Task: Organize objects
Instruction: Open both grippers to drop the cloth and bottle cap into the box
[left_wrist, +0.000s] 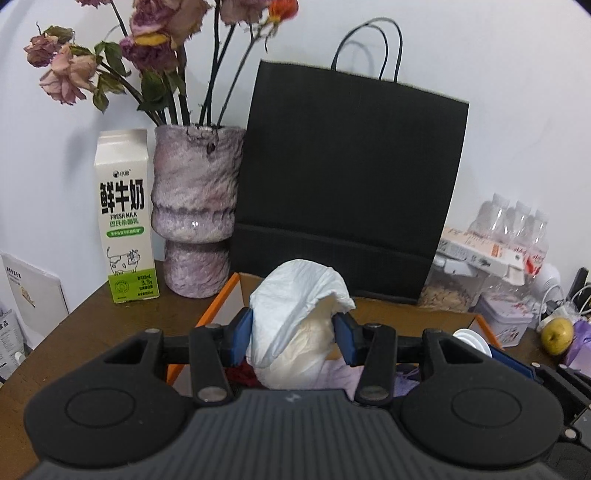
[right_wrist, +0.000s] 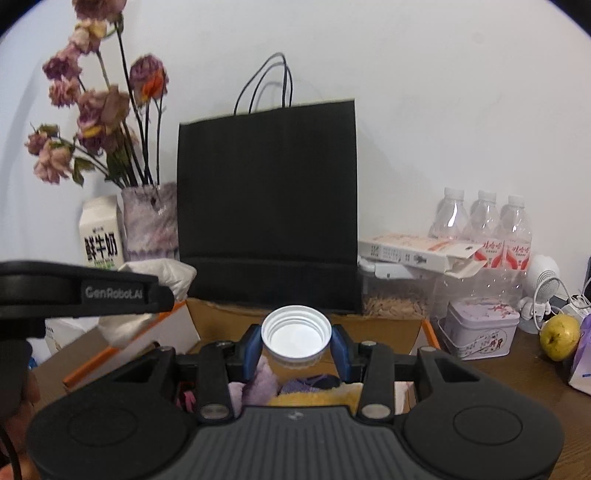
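Far left on the brown bench (left_wrist: 92, 317) stands a fresh-milk carton (left_wrist: 125, 218), upright, touching or just beside a mottled purple vase (left_wrist: 195, 210) of wilted roses (left_wrist: 147, 40). A black paper bag (left_wrist: 351, 177) stands behind, against the white wall.

In front of the bag sits an open cardboard box (left_wrist: 221, 299) with orange edging — soft purple, yellow and red items lie inside it. The left gripper (left_wrist: 295, 334) hangs over the box; its jaws are closed around a crumpled white cloth bundle (left_wrist: 299, 314), blue pads pressing both sides, the bundle lifted above the contents.

The right gripper (right_wrist: 295, 341) is beside it, also over the box. Its jaws hold a white plastic cap (right_wrist: 295, 332) between the blue pads, open side facing the camera and tilted up. In the right wrist view the left gripper crosses the left edge, with the cloth bundle beyond it.

To the right of the box — a clear container of grain (right_wrist: 399, 295), a flat white carton (right_wrist: 417, 251) on its lid, three empty water bottles (right_wrist: 484, 225), a patterned tin (right_wrist: 480, 328), and a yellow-green pear (right_wrist: 559, 338) near the bench edge.
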